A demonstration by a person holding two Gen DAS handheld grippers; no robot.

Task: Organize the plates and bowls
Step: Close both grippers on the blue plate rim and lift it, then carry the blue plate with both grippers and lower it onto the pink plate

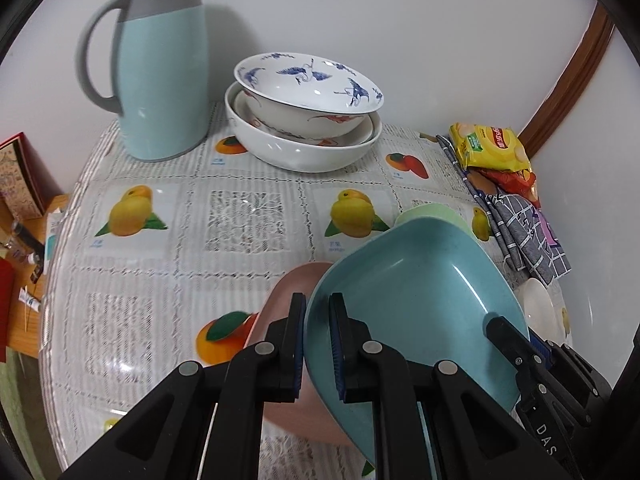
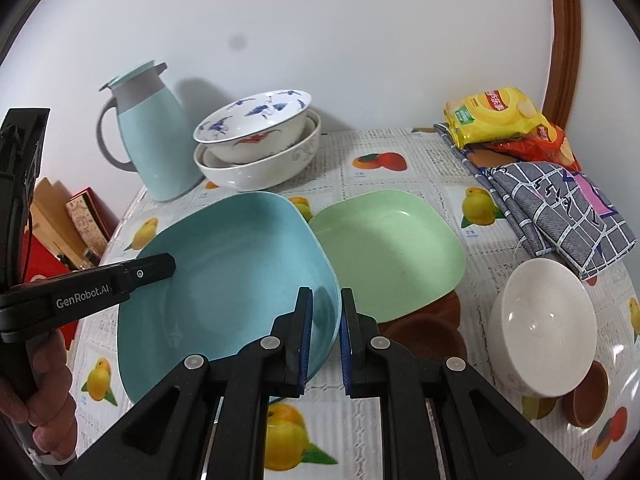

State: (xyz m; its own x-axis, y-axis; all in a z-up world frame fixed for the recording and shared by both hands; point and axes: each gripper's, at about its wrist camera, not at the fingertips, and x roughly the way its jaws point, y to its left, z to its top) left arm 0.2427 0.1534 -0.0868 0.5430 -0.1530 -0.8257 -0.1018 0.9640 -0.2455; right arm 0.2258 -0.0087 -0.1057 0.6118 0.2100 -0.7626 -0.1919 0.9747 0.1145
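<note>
A blue square plate (image 2: 236, 276) is held tilted above the table by both grippers. My left gripper (image 1: 318, 306) is shut on its near-left rim, and the plate (image 1: 416, 300) fills the lower right of that view. My right gripper (image 2: 326, 300) is shut on its right rim. A pink plate (image 1: 280, 312) lies under the blue one. A green plate (image 2: 390, 248) lies flat to the right. A white bowl (image 2: 544, 324) lies tipped at the right. Stacked white bowls (image 2: 260, 148) with a blue-patterned one on top stand at the back.
A light blue jug (image 2: 156, 140) stands back left by the wall. Snack bags (image 2: 500, 120) and a folded grey cloth (image 2: 560, 212) lie at the back right. Brown small dishes (image 2: 588, 400) sit under and by the white bowl. The table's left edge drops to cluttered shelves (image 1: 24, 216).
</note>
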